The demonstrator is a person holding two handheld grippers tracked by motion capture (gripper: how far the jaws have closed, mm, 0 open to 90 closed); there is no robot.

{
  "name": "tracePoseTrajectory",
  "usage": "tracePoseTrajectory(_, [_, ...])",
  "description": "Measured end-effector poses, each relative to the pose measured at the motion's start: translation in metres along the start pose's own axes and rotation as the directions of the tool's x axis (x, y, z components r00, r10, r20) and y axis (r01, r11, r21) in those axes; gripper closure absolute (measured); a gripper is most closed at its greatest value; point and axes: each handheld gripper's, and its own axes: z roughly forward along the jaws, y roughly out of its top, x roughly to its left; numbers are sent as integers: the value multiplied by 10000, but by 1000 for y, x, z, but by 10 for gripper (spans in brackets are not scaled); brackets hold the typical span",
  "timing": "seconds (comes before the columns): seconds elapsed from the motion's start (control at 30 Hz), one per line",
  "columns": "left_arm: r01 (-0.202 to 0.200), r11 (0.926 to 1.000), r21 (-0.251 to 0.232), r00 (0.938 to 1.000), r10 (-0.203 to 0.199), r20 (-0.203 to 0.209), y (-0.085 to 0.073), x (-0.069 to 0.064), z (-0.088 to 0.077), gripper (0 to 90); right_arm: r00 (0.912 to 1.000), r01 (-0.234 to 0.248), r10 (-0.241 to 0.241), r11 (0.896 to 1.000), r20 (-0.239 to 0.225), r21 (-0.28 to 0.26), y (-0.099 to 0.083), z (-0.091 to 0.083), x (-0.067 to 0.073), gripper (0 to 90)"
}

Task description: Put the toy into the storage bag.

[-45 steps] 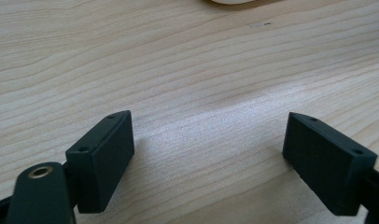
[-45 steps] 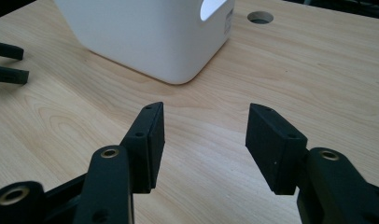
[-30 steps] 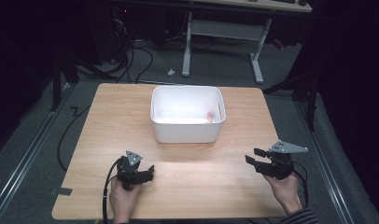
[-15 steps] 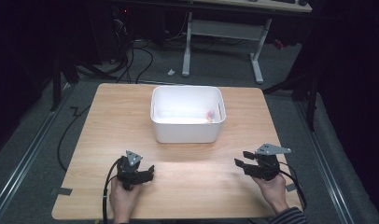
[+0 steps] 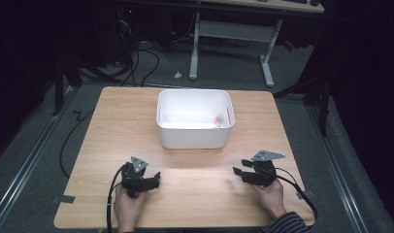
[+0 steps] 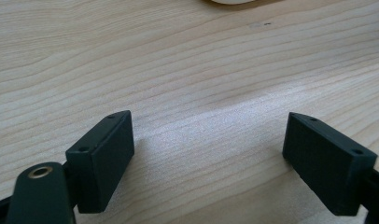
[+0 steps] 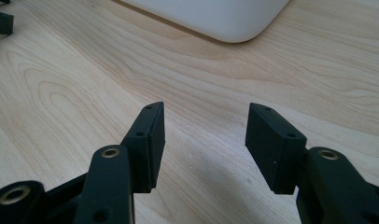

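Observation:
A white rectangular bin [image 5: 195, 130] stands in the middle of the wooden table [image 5: 117, 126]. A small orange-pink thing [image 5: 217, 120] lies inside it by the right wall. My left gripper [image 5: 155, 180] rests low near the front left, its jaws pointing right. In the left gripper view it [image 6: 210, 123] is wide open over bare wood. My right gripper [image 5: 238, 171] sits near the front right, its jaws pointing left. In the right gripper view it [image 7: 205, 112] is open with nothing between the jaws, and the bin [image 7: 211, 16] lies ahead of it.
A tip of the other gripper [image 7: 1, 21] shows at the top left of the right gripper view. Cables [image 5: 112, 204] trail from both grippers off the front edge. A desk frame [image 5: 234, 34] and floor cables stand beyond the table.
My right gripper has moved left, in from the table's right edge, and slightly closer to the front. The left gripper has stayed put.

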Motion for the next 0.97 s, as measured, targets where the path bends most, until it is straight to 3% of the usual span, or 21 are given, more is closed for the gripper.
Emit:
tracePoseTrajectory(0.5, [1, 10000, 0, 10000, -1, 0, 0, 0, 0, 168, 9995, 26, -39, 9992, 326, 396, -7, 27, -1, 439])
tracePoseTrajectory(0.67, [0, 10000, -1, 10000, 0, 0, 0, 0, 0, 169, 9944, 778, -791, 9967, 698, 215, -12, 33, 5, 406])
tracePoseTrajectory(0.97, [0, 10000, 1, 10000, 0, 1, 0, 0, 0, 169, 9950, 781, -796, 9966, 594, 276, -12, 34, 4, 347])
